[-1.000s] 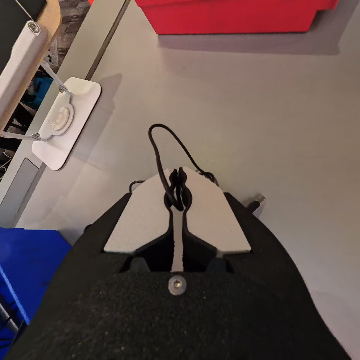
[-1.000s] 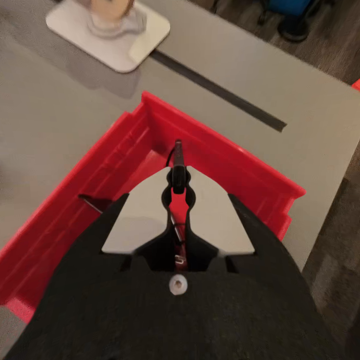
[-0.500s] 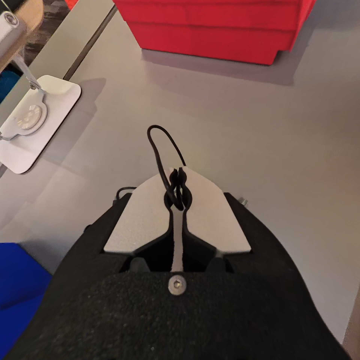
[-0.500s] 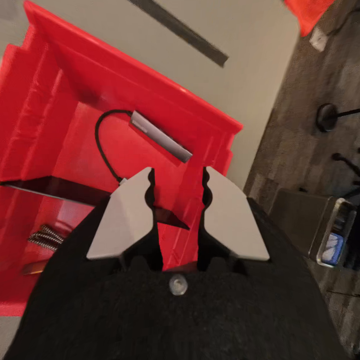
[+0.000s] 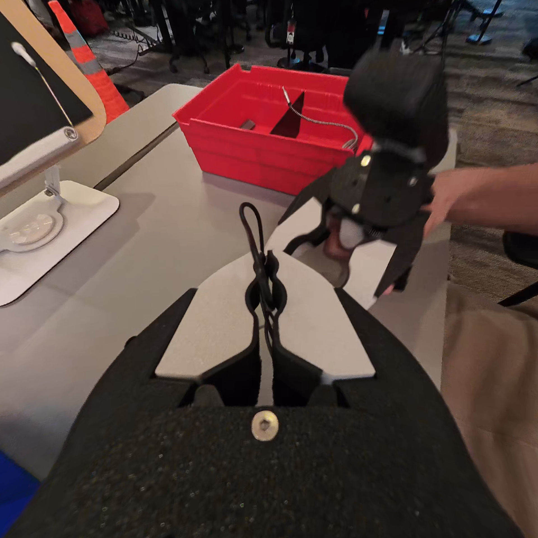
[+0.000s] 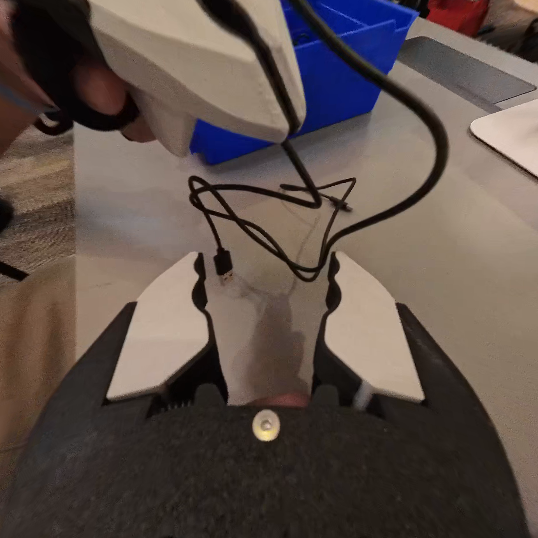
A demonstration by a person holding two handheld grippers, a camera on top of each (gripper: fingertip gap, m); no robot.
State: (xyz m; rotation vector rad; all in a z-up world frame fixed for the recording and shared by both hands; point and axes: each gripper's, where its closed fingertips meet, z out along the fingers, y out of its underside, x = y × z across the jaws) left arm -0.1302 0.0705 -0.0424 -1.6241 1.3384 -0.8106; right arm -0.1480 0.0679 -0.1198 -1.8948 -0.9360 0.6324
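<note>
My left gripper (image 5: 266,256) is shut on a thin black cable (image 5: 250,224); a loop of it stands above the tips. In the right wrist view the left gripper (image 6: 288,134) is at the top and the cable (image 6: 262,227) hangs from it in loose tangled loops over the grey table (image 6: 436,262). The cable's USB plug (image 6: 222,262) sits just ahead of my right gripper (image 6: 266,256), near its left finger. The right gripper is open and empty. It also shows in the left wrist view (image 5: 320,273), close to the right of the left gripper's tips.
A red bin (image 5: 262,151) stands at the table's far side with a black divider (image 5: 288,119), a coiled silver cable (image 5: 320,122) and a small grey adapter (image 5: 247,124). A blue bin (image 6: 334,72) is behind the left gripper. A white stand base (image 5: 43,230) is at left. Left tips to right tips: about 8 cm.
My right gripper opened over the red bin, left a grey adapter with its cord there, and swung round to face the hanging cable. My left gripper rose and tilted up, still shut on the cable.
</note>
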